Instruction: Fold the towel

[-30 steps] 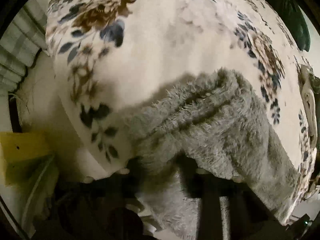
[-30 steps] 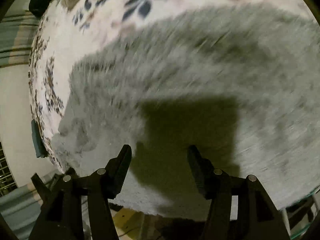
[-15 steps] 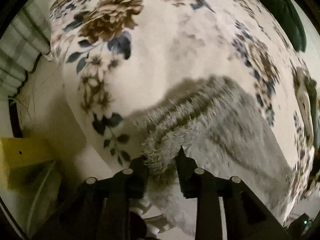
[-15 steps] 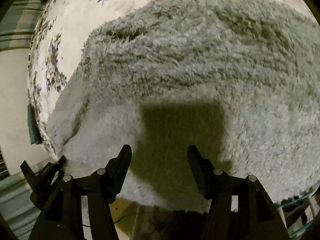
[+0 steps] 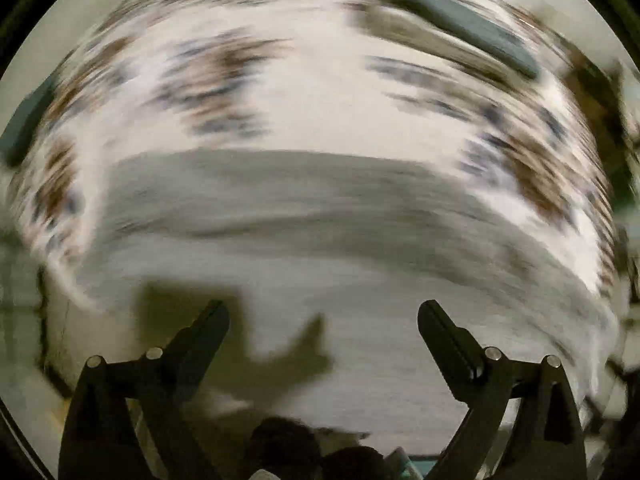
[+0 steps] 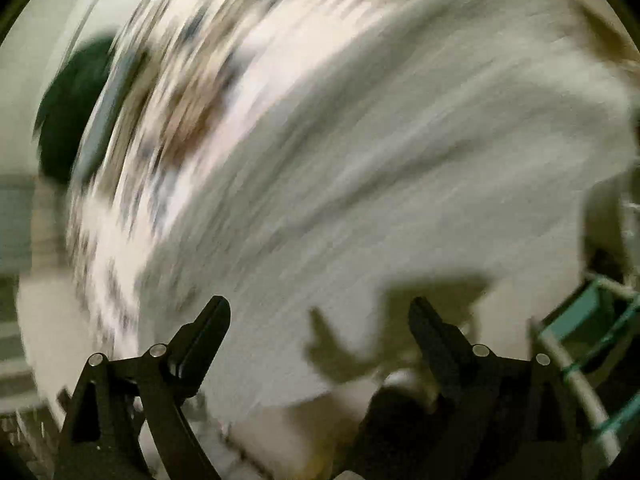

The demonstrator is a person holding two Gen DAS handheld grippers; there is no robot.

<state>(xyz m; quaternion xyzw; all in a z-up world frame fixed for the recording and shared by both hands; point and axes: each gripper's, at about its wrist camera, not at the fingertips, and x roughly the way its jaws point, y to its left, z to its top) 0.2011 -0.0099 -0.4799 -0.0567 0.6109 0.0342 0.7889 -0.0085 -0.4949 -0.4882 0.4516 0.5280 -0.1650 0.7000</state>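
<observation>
A grey fluffy towel [image 5: 320, 240] lies folded on a white floral-print cloth [image 5: 328, 92] that covers the table. Both now views are badly smeared by motion. My left gripper [image 5: 323, 318] hangs open above the near part of the towel, with nothing between its fingers. In the right wrist view the towel [image 6: 400, 184] fills the middle and right, and my right gripper [image 6: 319, 316] is open above its near edge, also holding nothing. Gripper shadows fall on the towel in both views.
A long grey-green flat object [image 5: 468, 28] lies on the floral cloth at the far right. A dark green shape [image 6: 68, 120] sits beyond the table's left edge. A teal and white wire rack [image 6: 592, 344] stands at the lower right.
My left gripper has let go of the towel fold and opened wide. Both grippers have swung quickly, blurring the views. The towel now lies flat on the cloth.
</observation>
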